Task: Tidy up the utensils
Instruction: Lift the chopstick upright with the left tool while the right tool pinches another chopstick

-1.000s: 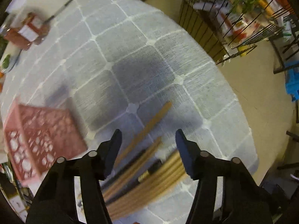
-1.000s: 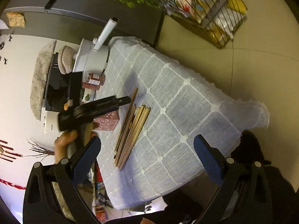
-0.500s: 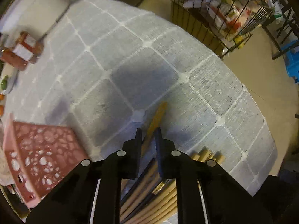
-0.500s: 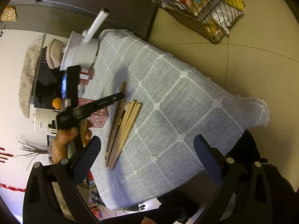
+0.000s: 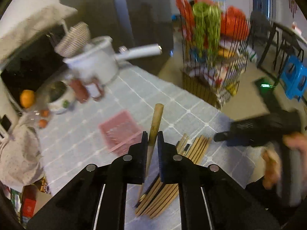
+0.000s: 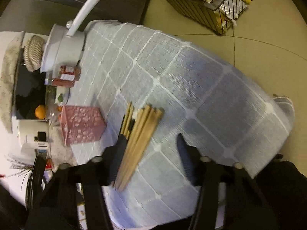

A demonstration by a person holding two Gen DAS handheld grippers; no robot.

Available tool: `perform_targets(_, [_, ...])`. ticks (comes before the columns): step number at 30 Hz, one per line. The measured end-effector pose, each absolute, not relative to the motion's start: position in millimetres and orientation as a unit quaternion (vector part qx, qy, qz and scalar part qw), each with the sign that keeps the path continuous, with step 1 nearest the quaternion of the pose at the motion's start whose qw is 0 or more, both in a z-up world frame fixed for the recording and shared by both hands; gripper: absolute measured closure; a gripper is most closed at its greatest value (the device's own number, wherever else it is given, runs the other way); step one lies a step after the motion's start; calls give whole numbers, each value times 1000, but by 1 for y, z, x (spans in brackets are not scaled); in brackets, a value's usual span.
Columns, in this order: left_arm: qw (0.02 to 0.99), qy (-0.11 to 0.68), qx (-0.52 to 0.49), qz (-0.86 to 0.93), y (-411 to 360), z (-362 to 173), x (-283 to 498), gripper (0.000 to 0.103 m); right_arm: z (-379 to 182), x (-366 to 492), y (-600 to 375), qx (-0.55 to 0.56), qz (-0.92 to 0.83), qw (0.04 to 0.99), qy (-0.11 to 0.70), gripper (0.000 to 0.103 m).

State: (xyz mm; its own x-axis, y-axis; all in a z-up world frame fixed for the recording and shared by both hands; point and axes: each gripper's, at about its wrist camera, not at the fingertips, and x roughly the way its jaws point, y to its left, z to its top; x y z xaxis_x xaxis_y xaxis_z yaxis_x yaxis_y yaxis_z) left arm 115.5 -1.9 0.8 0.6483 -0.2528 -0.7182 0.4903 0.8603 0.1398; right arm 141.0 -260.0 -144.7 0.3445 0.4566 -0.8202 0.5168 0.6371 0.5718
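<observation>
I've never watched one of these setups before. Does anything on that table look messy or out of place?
Yes. The pink basket lies tipped on its side instead of upright, and the chopsticks lie loose on the tablecloth beside it. The left gripper holds one chopstick lifted from the pile.

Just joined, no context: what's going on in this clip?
A person with two handheld grippers is sorting chopsticks on a table. The left gripper is shut on one wooden chopstick, lifted above the pile of chopsticks. The right gripper is open over that pile. The pink basket sits beside it.
</observation>
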Motion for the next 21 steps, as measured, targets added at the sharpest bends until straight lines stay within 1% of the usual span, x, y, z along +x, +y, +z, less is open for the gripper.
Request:
perform_targets(1, [899, 355, 156, -205, 6, 6, 109, 95, -147, 145, -257, 425, -24, 698, 576, 73])
perform_targets(2, [903, 346, 150, -204, 11, 9, 104, 96, -151, 151, -253, 426, -29, 689, 586, 76])
perform_targets(4, [915, 325, 130, -202, 28, 22, 90, 96, -158, 157, -246, 426, -33, 677, 599, 83])
perform_targets(7, [926, 300, 112, -199, 44, 34, 78, 96, -166, 163, -234, 424, -39, 665, 614, 89])
perform_targets(11, [937, 270, 86, -205, 56, 47, 66, 96, -179, 162, -229, 430, -68, 639, 634, 90])
perform_targets(14, [941, 254, 67, -213, 65, 55, 60, 96, -181, 159, -226, 417, -80, 642, 638, 90])
perform_targets(21, [945, 237, 52, -220, 74, 58, 51, 96, -185, 178, -224, 409, -97, 629, 653, 90])
